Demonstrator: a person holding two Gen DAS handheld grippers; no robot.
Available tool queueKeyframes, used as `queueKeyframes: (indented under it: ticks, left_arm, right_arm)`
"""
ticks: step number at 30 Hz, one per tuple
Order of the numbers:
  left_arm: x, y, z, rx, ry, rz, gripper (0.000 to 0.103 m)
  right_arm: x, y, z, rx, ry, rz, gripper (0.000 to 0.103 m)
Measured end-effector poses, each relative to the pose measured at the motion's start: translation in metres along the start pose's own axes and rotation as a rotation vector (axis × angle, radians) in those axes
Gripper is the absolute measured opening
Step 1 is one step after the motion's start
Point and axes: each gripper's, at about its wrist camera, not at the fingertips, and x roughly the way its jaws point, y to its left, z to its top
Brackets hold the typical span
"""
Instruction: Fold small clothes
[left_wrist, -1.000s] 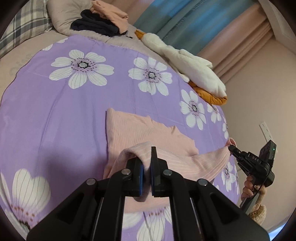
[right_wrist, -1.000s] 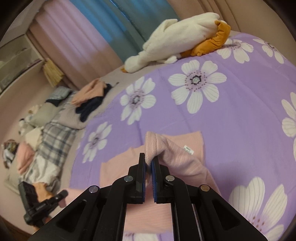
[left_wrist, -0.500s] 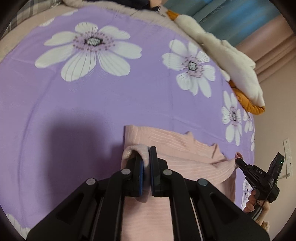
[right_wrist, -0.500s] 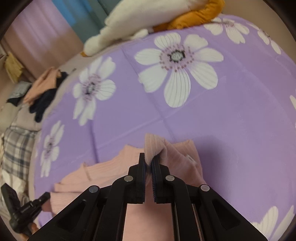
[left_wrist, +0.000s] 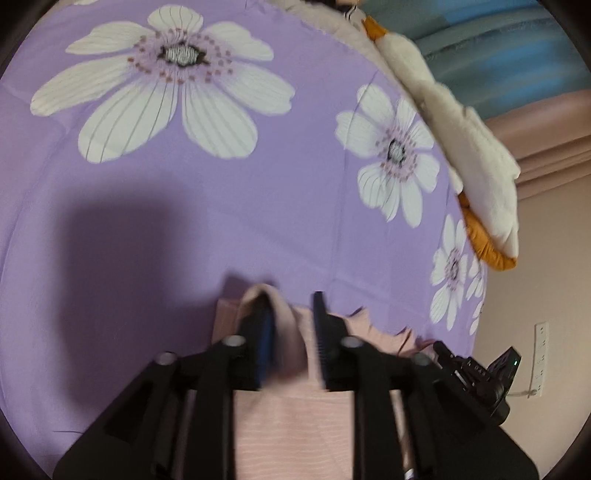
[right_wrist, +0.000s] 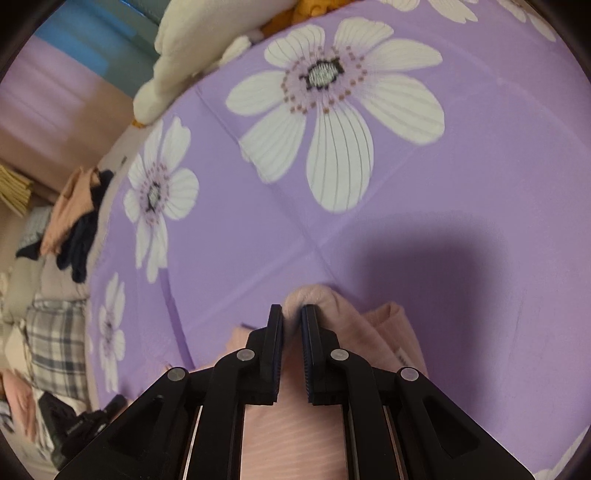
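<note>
A pink ribbed garment (left_wrist: 291, 413) lies on the purple flowered bedspread (left_wrist: 184, 229), its near edge doubled over onto itself. My left gripper (left_wrist: 291, 306) hovers low over the fold with its jaws opening. The cloth still hangs against the left finger (left_wrist: 262, 332), with a gap to the other finger. My right gripper (right_wrist: 291, 314) is shut on a bunched corner of the same pink garment (right_wrist: 373, 332), close to the bedspread (right_wrist: 461, 184). Each gripper also shows in the other's view: the right gripper (left_wrist: 476, 373) at the lower right, the left gripper (right_wrist: 77, 424) at the lower left.
A white and orange plush goose (left_wrist: 472, 147) lies along the bed's far edge. A heap of dark and peach clothes (right_wrist: 74, 221) and a plaid pillow (right_wrist: 55, 339) sit at the head of the bed. A wall socket (left_wrist: 541, 350) is beside the bed.
Both grippers carried the garment's edge forward and down across the bed, folding it over. The left jaws, clamped on the cloth before, have now parted. The right stays clamped.
</note>
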Motion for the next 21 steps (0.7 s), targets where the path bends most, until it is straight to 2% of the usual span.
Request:
queueKeyframes:
  ticks: [2, 4, 7, 10, 12, 15, 17, 21]
  left_arm:
    - [-0.012, 0.001, 0.001, -0.003, -0.071, 0.014, 0.039]
    - [-0.020, 0.002, 0.002, 0.009, -0.098, 0.041, 0.045]
    - [-0.032, 0.007, -0.001, 0.033, -0.090, 0.041, 0.046]
    - [-0.046, 0.008, -0.012, 0.070, -0.101, 0.045, 0.058]
    - [-0.051, 0.007, -0.020, 0.112, -0.107, 0.046, 0.059]
    - [-0.053, 0.010, -0.031, 0.172, -0.101, 0.087, 0.059]
    - [-0.048, 0.013, -0.037, 0.188, -0.076, 0.122, 0.059]
    - [-0.029, 0.009, -0.033, 0.190, -0.061, 0.123, 0.058]
  right_arm:
    - [-0.010, 0.000, 0.004, -0.004, -0.043, 0.003, 0.017]
    - [-0.019, 0.001, 0.007, -0.008, -0.091, -0.012, 0.041]
    - [-0.032, -0.001, 0.008, -0.018, -0.132, -0.012, 0.042]
    - [-0.043, -0.006, 0.008, -0.039, -0.133, -0.016, 0.042]
    - [-0.043, -0.006, 0.008, -0.076, -0.126, -0.034, 0.042]
    - [-0.036, -0.009, 0.008, -0.136, -0.089, -0.074, 0.042]
    - [-0.027, -0.017, 0.008, -0.130, -0.049, -0.093, 0.042]
    - [-0.010, -0.024, 0.008, -0.123, 0.011, -0.081, 0.042]
